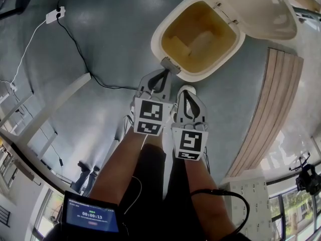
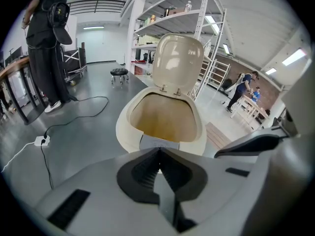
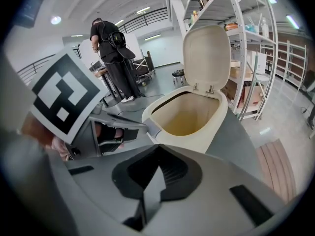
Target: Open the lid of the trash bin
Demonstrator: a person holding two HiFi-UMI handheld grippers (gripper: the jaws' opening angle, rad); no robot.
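The trash bin (image 1: 165,30) stands on the grey floor (image 1: 110,29) with its cream lid (image 1: 253,9) swung up and back on its hinges, the tan inside open to view. At the bin's front rim sits a grey tab (image 1: 170,64). The left gripper (image 1: 161,75) has its jaws pressed together with nothing between them, tips right at that tab, though whether they touch it is hard to tell. The right gripper (image 1: 186,90), just beside it and nearer the person than the bin, also has its jaws closed and empty. A slatted wooden board (image 1: 273,109) lies to the bin's right, and a black cable (image 1: 80,54) trails to its left.
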